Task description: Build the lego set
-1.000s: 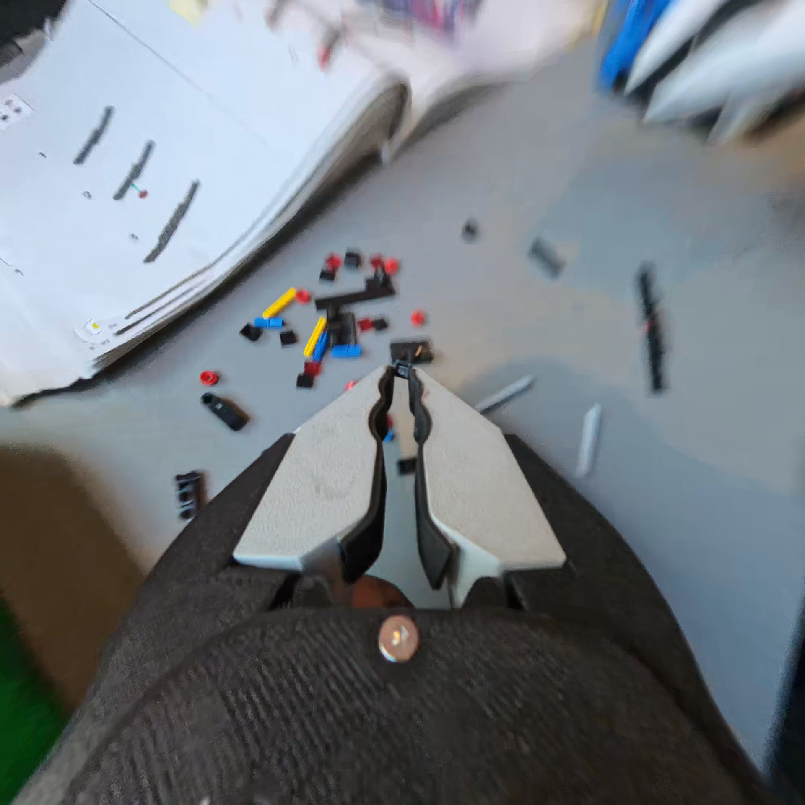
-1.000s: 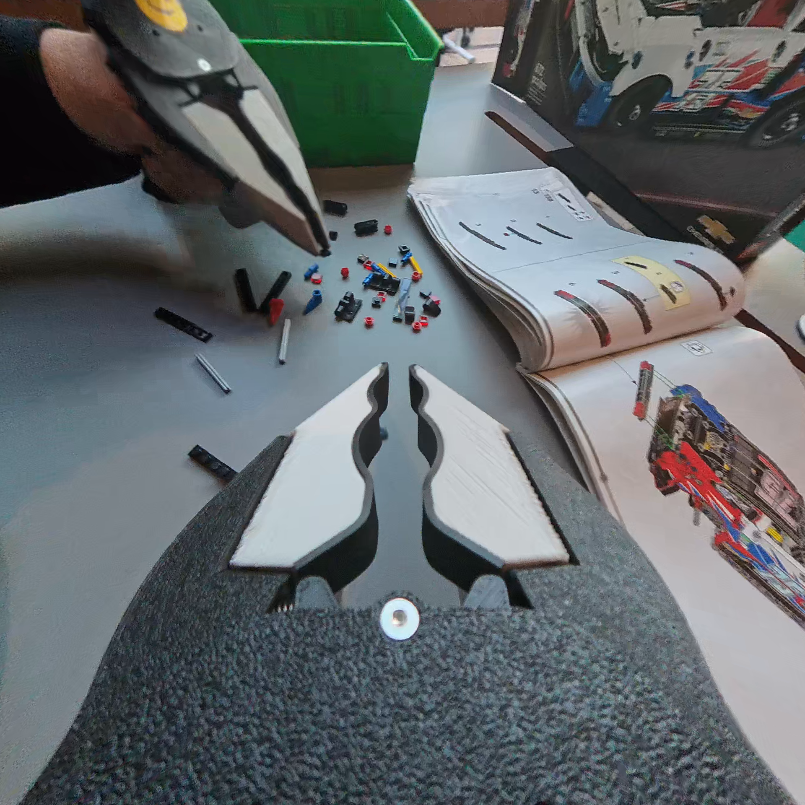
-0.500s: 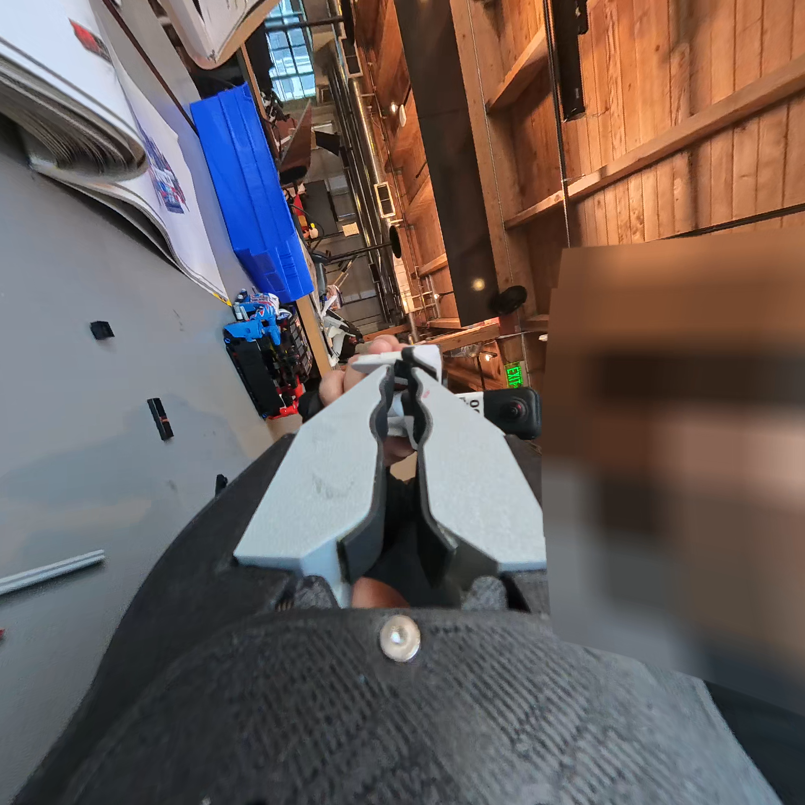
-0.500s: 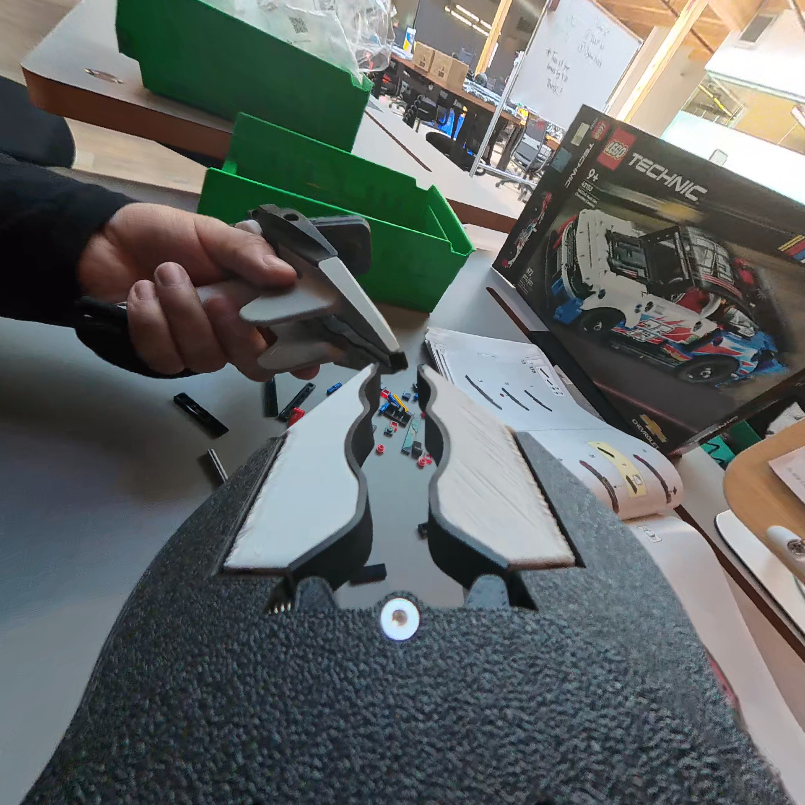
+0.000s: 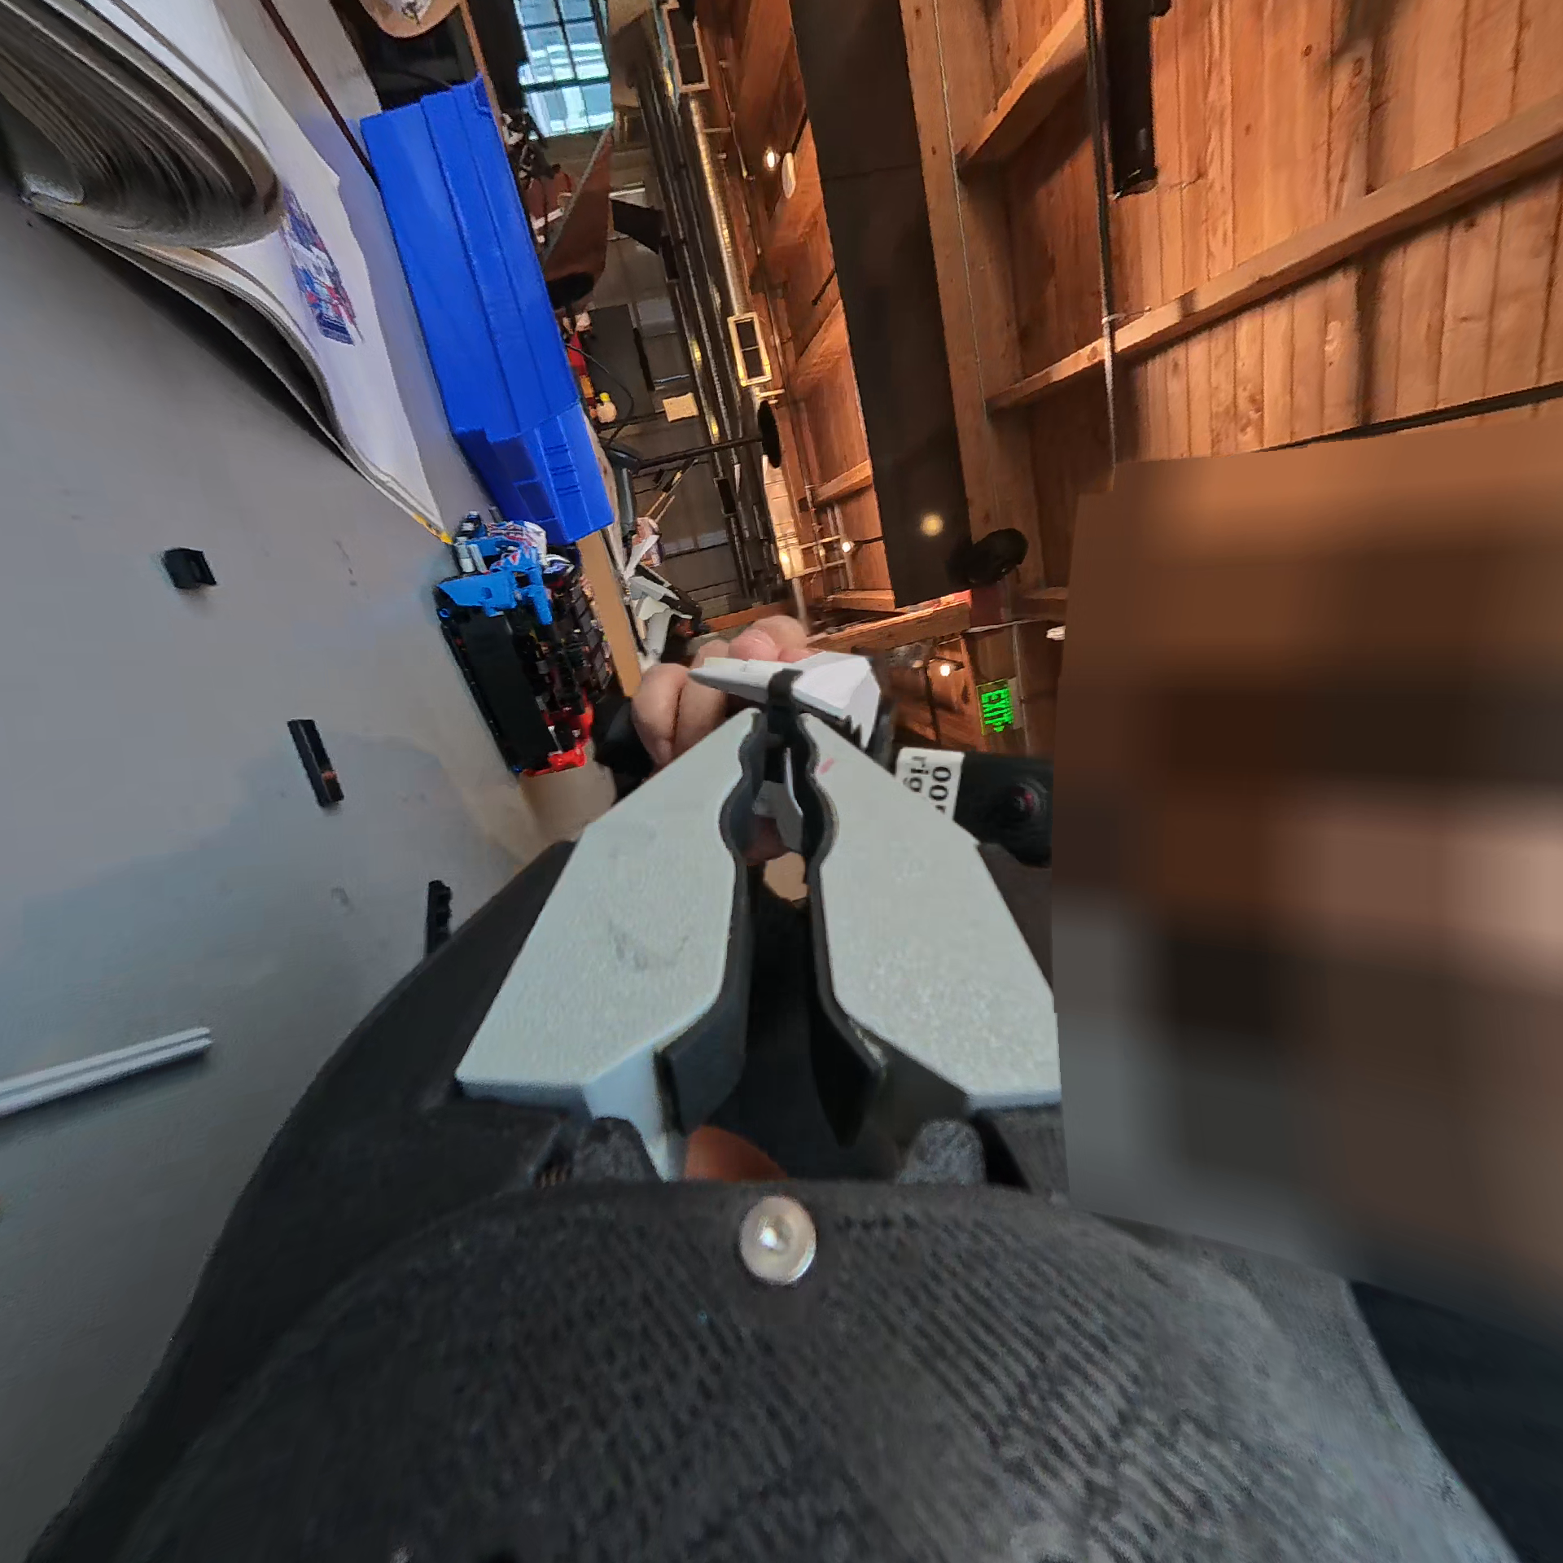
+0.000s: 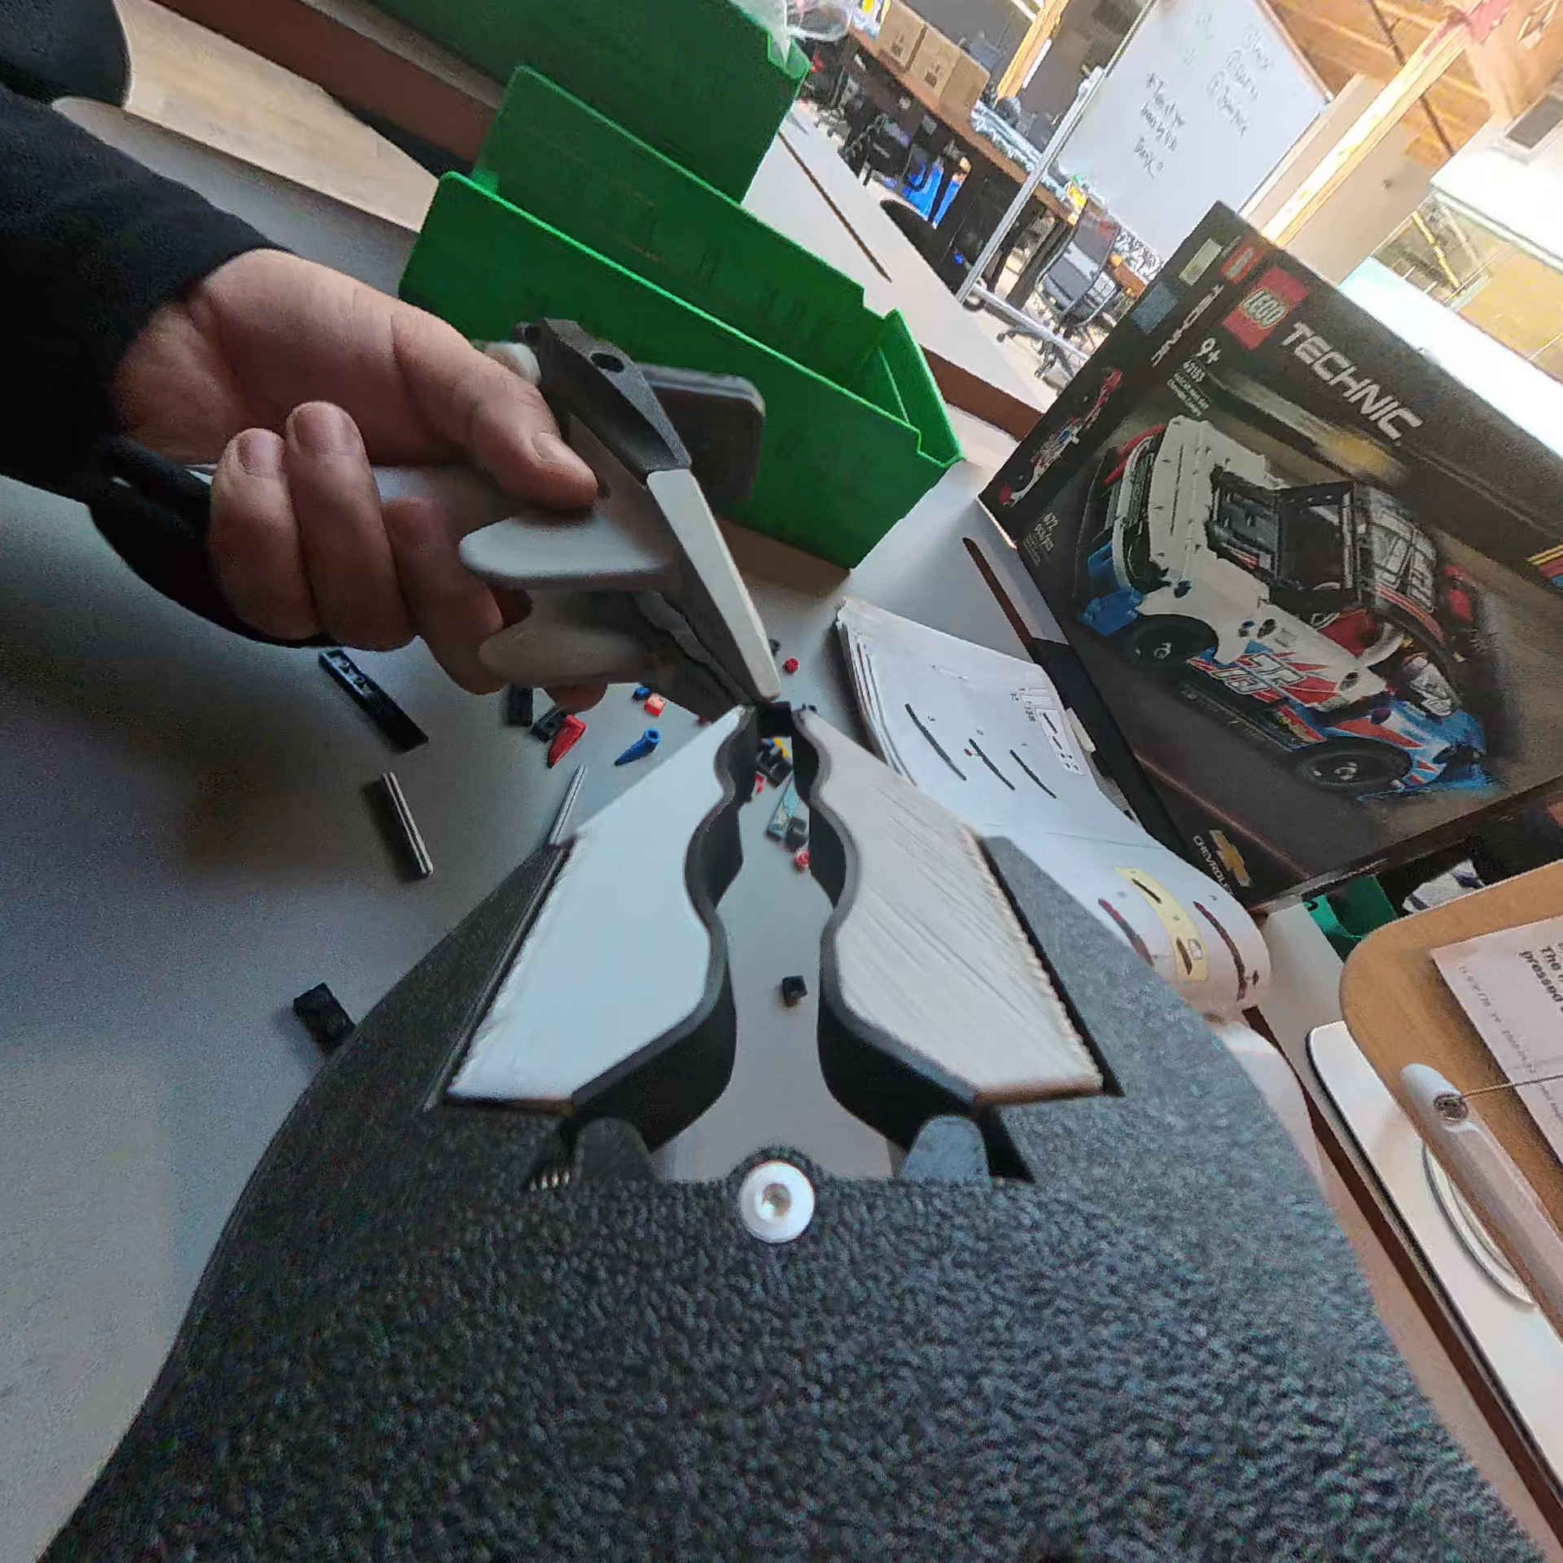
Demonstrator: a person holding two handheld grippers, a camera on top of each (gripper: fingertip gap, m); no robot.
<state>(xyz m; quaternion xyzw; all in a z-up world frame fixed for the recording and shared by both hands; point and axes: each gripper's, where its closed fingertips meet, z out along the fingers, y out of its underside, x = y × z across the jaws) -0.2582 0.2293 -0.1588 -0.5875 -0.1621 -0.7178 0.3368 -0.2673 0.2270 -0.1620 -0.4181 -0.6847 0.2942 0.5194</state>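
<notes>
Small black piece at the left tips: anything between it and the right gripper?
Nothing visible. The small black piece, pinched in the left gripper, sits right at the right gripper tips, above the table.

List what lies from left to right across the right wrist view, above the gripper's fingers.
hand → left gripper → small black piece → instruction booklet → lego box

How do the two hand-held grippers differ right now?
The left hand-held gripper is turned sideways, fingers shut on a small black piece. The right hand-held gripper faces it flat, fingers parted slightly wider around that piece. Both meet tip to tip above the table.
</notes>
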